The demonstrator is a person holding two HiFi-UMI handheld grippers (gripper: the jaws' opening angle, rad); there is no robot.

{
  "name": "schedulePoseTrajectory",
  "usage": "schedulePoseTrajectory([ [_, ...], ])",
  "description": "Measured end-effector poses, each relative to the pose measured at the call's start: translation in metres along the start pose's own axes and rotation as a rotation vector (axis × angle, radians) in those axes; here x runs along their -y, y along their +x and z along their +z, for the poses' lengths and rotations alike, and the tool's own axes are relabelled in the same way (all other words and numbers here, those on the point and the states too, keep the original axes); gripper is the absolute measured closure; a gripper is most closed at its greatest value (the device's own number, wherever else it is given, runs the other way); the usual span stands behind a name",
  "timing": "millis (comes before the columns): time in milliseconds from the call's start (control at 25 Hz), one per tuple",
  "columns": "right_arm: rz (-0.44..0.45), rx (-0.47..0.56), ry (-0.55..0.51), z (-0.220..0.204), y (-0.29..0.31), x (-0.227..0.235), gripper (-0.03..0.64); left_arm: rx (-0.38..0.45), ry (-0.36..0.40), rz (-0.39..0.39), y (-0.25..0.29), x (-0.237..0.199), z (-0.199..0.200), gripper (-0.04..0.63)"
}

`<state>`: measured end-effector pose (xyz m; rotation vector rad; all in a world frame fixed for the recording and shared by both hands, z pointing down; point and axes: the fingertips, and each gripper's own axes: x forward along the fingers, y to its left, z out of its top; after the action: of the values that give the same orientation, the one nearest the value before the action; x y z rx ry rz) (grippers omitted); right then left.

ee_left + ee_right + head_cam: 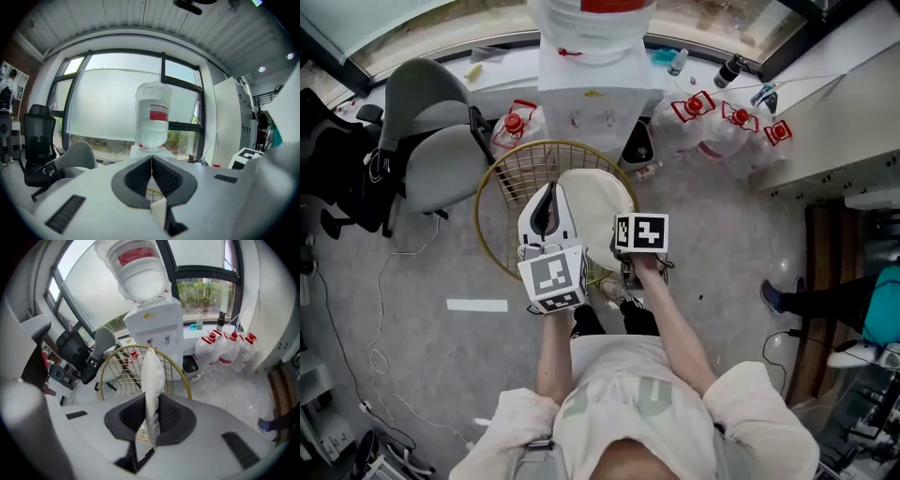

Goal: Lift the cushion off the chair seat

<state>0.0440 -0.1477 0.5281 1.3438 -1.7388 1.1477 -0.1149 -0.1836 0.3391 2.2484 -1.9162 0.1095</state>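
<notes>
1. The round cream fabric cushion [152, 380] stands up on its edge, in front of the round gold wire chair [502, 187]. It is at 12 o'clock from the person's hands. It looks like it is up off the seat.
2. The right tool [151, 401] is closed on the cushion's rim and squeezes it flat.
3. The left tool [151, 161] has its tips shut together. A small pale bit shows low between the jaws. I cannot tell if that is the cushion.
4. I think the cushion is light and soft. It bends and flops, so a pinch on the rim works, but it may swing or slip. A deep bite holds best. It will not break.
5. Counting: one cushion, one gold chair, two tools.
6. One grey padded chair [431, 150] sits at 10 o'clock.
7. One white water machine [595, 89] stands at 12 o'clock with one big bottle on top.
8. Four clear water jugs with red caps [741, 117] stand on the floor: three at 1 o'clock and one at 11 o'clock.
</notes>
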Motion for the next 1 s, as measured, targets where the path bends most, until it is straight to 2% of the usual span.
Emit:
schedulePoseTrajectory([
  [280,0.06,0.21,-0.072,0.06,-0.077,-0.025,0.565,0.096,0.048,0.003,-0.007,0.014,0.06,0.581],
  [440,0.1,0.347,-0.155,0.095,-0.124,-0.05,0.565,0.149,0.03,0.002,-0.019,0.019,0.09,0.581],
  [720,0.239,0.638,-0.201,0.147,-0.22,-0.099,0.565,0.285,0.111,0.094,-0.063,0.007,0.164,0.581],
  [1000,0.366,0.964,-0.313,0.161,-0.324,-0.15,0.565,0.376,0.152,0.178,-0.121,0.006,0.215,0.581],
])
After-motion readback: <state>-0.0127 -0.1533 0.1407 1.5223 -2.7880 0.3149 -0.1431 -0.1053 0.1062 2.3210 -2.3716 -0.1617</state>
